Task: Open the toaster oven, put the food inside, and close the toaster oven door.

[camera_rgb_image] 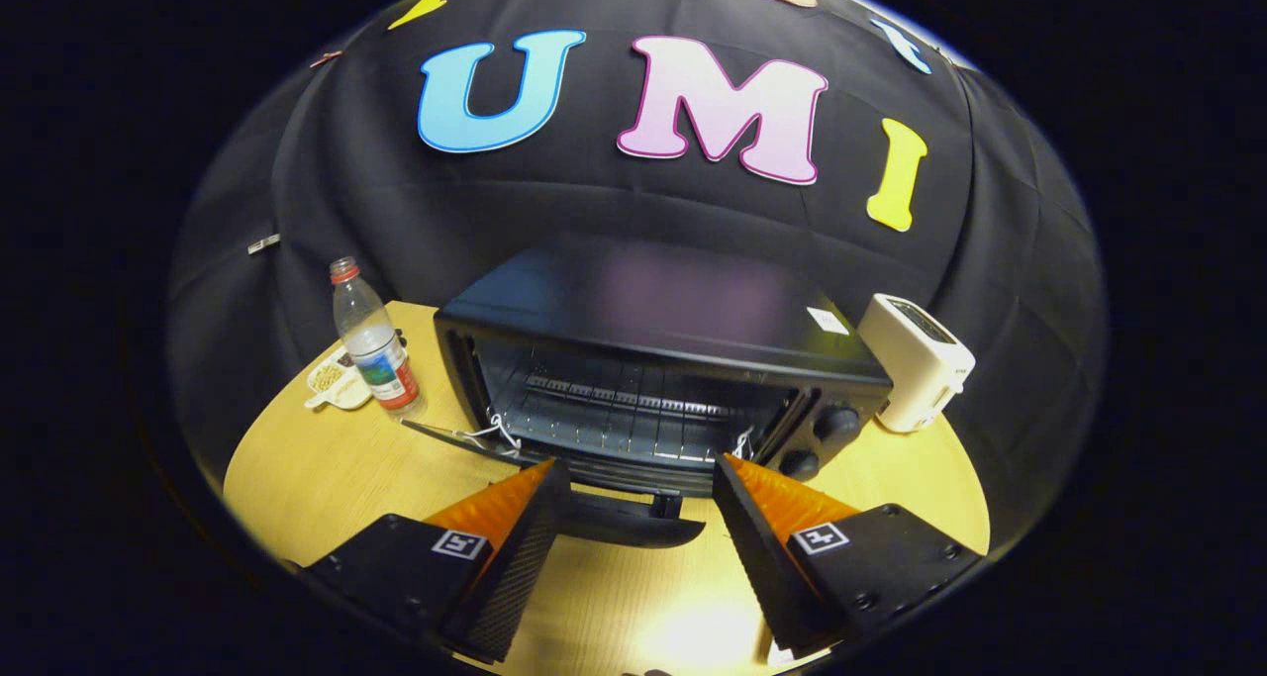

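The jaws of the gripper [638, 478] stand wide apart with nothing between them, hovering above the near part of the wooden counter [317, 468], their two fingers [515, 518] pointing toward the toaster oven [653, 359]. The toaster oven sits at the middle of the counter, a black box with a glossy top, and its door [584, 503] is folded down and open, lying flat toward the near side so that its handle edge rests between the fingertips and just ahead of them. Inside the open cavity a wire rack [624, 409] spans the width, and thin white strings [492, 431] show at the lower left and lower right corners of the opening, near the door hinges. Two round black knobs [836, 422] sit one above the other on the oven's right front panel, just beyond the right finger. To the left of the oven stands an upright clear plastic bottle [374, 344] with a red cap and a red, white and blue label, close to the oven's left wall but apart from it. Just behind and left of the bottle lies a small white dish [332, 384] holding the food [327, 374], pale pieces whose kind is too small to tell; it rests on the far left of the counter, well apart from the gripper. To the right of the oven, near its far right corner, stands a white toaster [916, 359].
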Demonstrator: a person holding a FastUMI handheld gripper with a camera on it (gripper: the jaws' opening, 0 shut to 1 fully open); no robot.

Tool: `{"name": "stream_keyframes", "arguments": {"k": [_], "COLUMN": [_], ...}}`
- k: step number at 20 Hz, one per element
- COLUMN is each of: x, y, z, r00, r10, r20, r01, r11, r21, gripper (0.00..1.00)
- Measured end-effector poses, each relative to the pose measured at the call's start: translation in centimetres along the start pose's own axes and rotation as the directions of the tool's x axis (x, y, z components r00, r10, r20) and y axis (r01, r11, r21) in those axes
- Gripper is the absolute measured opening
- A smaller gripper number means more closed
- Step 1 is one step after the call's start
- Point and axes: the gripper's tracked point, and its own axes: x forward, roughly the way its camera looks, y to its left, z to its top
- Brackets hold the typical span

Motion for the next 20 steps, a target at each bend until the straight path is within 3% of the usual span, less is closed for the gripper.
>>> {"name": "stream_keyframes", "arguments": {"k": [5, 9, 16, 20], "x": [-0.6, -2.1, -6.7, -8.7], "y": [0.4, -1.1, -12.4, -20.9], "z": [-5.7, -3.9, -3.5, -7.2], "r00": [0.992, 0.997, 0.997, 0.99], "r10": [0.022, 0.012, -0.055, -0.098], "r20": [-0.121, -0.071, -0.051, -0.105], "r01": [-0.025, -0.013, 0.059, 0.105], "r11": [0.999, 1.0, 0.995, 0.992], "r21": [-0.027, -0.008, 0.082, 0.07], "gripper": [0.97, 0.98, 0.98, 0.98]}}
